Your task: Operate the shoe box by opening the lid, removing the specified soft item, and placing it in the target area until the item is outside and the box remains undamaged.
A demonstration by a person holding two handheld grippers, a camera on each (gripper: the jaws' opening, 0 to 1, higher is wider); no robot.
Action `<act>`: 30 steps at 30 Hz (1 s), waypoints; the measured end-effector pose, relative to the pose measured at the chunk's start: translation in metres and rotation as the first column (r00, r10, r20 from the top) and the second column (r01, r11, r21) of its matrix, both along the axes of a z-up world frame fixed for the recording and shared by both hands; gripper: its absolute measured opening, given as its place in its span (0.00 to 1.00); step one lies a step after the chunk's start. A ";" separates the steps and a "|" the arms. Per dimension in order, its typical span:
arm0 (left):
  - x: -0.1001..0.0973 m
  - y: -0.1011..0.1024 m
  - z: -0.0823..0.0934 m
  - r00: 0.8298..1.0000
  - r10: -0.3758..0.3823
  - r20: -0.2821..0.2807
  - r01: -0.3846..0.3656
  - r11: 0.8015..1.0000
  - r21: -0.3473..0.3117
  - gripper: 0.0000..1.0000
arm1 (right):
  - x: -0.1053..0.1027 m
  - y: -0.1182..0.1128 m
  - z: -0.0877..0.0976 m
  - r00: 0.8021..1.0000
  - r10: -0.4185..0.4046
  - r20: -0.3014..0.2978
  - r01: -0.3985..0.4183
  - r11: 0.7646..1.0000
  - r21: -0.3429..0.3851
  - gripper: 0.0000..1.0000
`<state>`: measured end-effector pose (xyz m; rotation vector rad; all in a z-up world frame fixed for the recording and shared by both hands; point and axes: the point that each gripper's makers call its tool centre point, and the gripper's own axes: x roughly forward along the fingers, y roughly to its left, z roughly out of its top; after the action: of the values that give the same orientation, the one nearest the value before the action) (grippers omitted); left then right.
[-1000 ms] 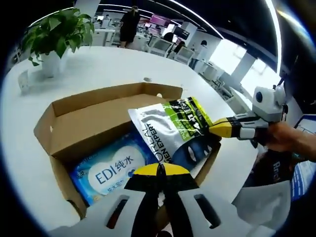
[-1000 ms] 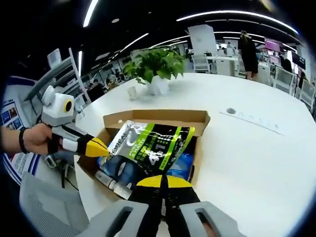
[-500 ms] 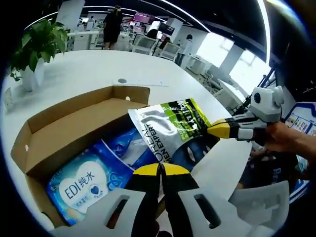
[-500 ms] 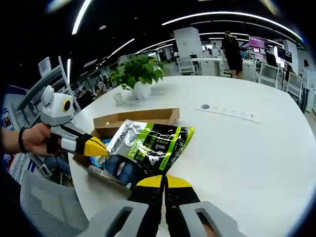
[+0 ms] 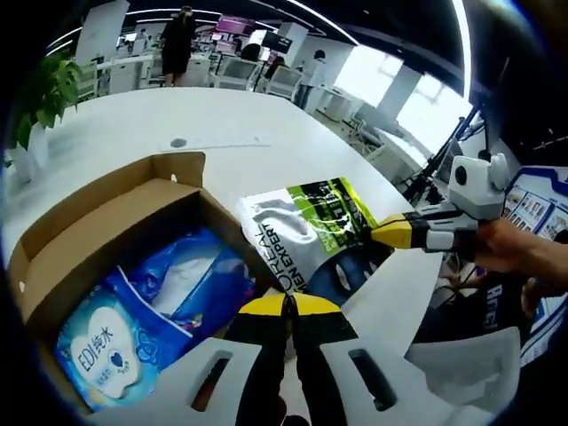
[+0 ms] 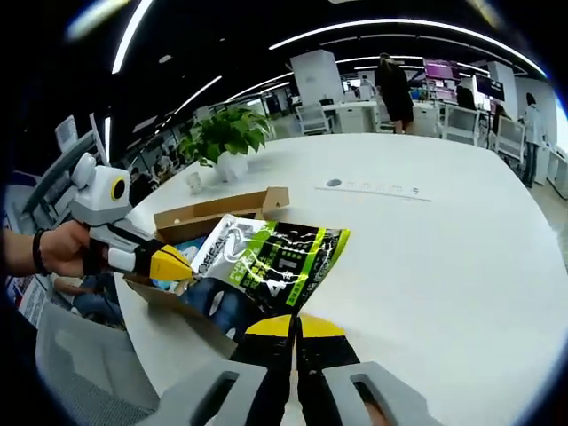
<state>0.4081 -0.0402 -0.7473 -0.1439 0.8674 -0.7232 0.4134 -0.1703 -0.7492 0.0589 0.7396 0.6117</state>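
1. The soft pouch (image 5: 306,232) (image 6: 266,266), silver, green and black with "MEN EXPERT" lettering, is held in the air between both grippers, just beside the box and over the white table (image 5: 222,120) (image 6: 426,240).
2. The left gripper (image 5: 286,306) (image 6: 182,264) has its yellow-tipped jaws closed on one edge of the pouch; the right gripper (image 6: 293,327) (image 5: 383,232) is clamped on another edge.
3. The cardboard shoe box (image 5: 98,222) (image 6: 209,213) lies open, flaps up, with a blue wet-wipes pack (image 5: 111,333) and a blue packet (image 5: 195,280) inside.
4. A potted plant (image 6: 224,142) stands on the table behind the box.
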 end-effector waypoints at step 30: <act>0.017 -0.071 0.005 0.997 -0.072 0.021 0.072 0.997 0.007 0.00 | 0.011 -0.069 0.000 0.997 -0.078 -0.019 0.078 0.997 -0.013 0.00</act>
<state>0.4247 -0.1117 -0.7424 -0.1000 0.8582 -0.7883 0.4246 -0.2396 -0.7488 0.0820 0.7570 0.5330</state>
